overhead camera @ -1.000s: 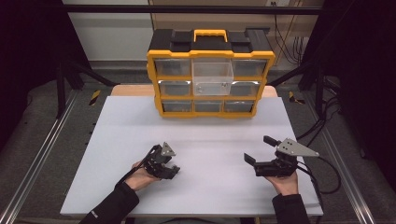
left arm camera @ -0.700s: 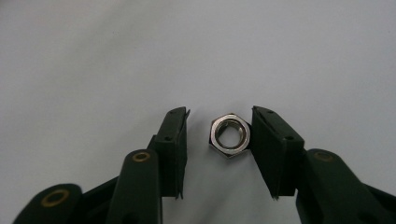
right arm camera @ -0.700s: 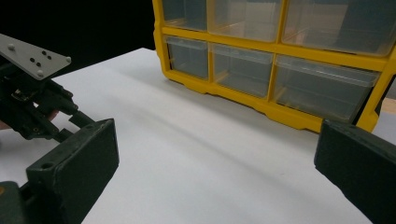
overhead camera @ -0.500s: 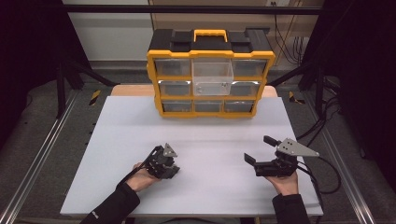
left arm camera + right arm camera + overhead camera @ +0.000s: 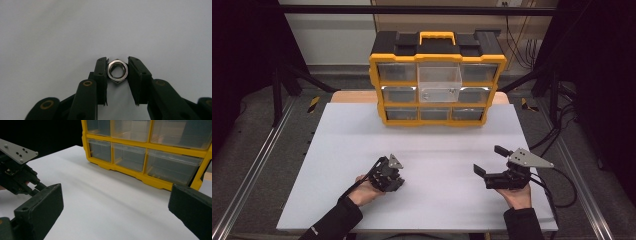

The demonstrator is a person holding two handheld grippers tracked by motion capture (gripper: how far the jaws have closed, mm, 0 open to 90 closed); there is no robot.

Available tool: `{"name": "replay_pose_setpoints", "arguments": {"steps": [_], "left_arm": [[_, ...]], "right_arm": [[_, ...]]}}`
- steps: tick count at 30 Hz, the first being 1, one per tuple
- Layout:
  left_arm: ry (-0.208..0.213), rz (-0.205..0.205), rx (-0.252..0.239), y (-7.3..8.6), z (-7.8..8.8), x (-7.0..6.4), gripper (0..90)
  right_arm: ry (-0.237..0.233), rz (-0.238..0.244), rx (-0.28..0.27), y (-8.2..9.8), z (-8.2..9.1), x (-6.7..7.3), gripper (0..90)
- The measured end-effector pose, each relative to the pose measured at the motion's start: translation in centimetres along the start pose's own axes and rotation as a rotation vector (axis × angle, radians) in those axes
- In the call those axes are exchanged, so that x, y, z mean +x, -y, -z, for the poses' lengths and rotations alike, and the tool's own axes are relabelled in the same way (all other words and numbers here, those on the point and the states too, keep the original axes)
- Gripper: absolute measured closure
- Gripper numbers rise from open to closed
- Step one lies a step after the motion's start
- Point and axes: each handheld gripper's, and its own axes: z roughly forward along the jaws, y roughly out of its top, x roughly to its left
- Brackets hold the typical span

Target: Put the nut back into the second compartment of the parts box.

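Left gripper view: the left gripper (image 5: 118, 72) has just been closing its black jaws, now pinching a small silver hexagonal steel nut (image 5: 117, 70) lying on the white tabletop (image 5: 50, 37). The right gripper (image 5: 493, 160) hovers, jaws spread wide, empty.

left tool (image 5: 117, 71) jaws closing on nut (image 5: 117, 71)

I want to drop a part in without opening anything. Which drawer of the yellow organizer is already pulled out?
The top-row middle drawer, under the yellow handle: its clear front juts toward the table, while the other drawers sit flush in the organizer.
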Motion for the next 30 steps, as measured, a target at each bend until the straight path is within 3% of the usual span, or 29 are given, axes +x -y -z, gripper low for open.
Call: {"name": "replay_pose_setpoints", "arguments": {"steps": [20, 30], "left_arm": [[-0.002, 0.003, -0.060, -0.4, 2.3, -0.1, 69.1], [0.003, -0.015, -0.075, -0.8, 3.7, -0.3, 69.0]], "right_arm": [[0.006, 0.001, -0.004, -0.1, 0.2, -0.1, 0.3], [0.007, 0.000, -0.004, -0.1, 0.2, -0.1, 0.3]]}}
